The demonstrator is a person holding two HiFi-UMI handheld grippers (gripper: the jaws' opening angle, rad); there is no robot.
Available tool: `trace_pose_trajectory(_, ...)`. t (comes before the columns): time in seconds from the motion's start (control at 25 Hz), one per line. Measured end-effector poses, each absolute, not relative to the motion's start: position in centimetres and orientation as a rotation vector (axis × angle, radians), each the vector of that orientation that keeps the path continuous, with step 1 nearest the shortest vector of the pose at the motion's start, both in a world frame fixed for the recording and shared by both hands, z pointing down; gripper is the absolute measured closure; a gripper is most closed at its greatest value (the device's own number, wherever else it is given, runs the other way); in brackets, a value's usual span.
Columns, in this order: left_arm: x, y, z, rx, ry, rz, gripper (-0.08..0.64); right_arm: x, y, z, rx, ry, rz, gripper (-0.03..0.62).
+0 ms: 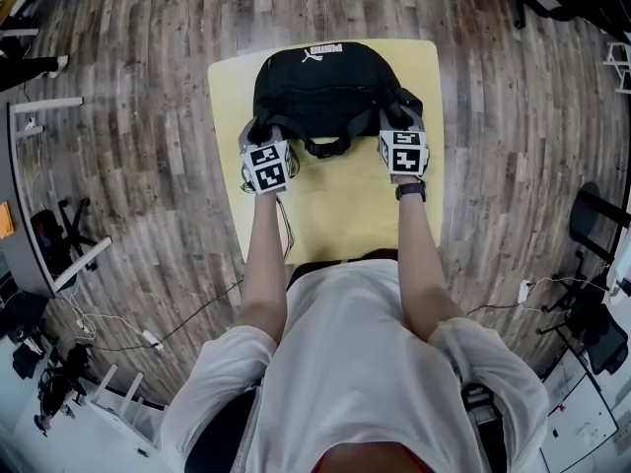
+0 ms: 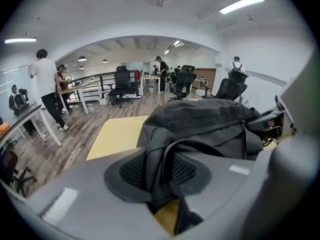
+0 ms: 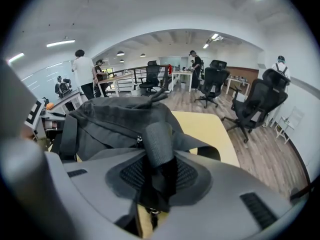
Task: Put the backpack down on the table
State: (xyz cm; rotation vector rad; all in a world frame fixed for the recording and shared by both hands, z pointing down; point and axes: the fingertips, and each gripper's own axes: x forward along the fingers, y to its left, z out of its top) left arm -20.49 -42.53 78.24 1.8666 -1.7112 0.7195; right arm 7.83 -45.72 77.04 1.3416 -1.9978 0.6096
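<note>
Resting on the yellow table (image 1: pixel 340 215), the backpack (image 1: pixel 325 87) looks fully down; its zips are closed, so I cannot see any contents. My left gripper (image 1: pixel 264 131) pinches one shoulder strap (image 2: pixel 167 159), my right gripper (image 1: pixel 399 121) the other strap (image 3: pixel 157 144). I'd release both evenly, then back straight off without dragging.

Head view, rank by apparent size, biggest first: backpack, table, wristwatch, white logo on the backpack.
1. table
2. backpack
3. wristwatch and white logo: both tiny and about alike, so no ranking between them.
</note>
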Motion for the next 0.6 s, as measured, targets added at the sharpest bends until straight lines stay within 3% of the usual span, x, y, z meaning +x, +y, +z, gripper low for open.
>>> trace_pose_trajectory(0.08,-20.7,-42.4,78.2,1.863,-1.699,0.716,0.453,8.1,-45.6,76.9,1.361,-2.003,0.628,0.479)
trace_pose_trajectory(0.2,-21.5,-41.7,77.7,1.841,-1.68,0.667,0.376,8.6,-45.1,76.3,1.406,-2.013,0.686,0.349)
trace_pose_trajectory(0.36,-21.9,-40.2,76.0,1.809,-1.688,0.603,0.314,9.0,-44.0,74.8,1.42,-2.045,0.703,0.341)
trace_pose_trajectory(0.6,-21.3,-37.2,73.8,1.809,-1.714,0.529,0.296,9.7,-41.6,72.3,1.477,-2.085,0.729,0.341)
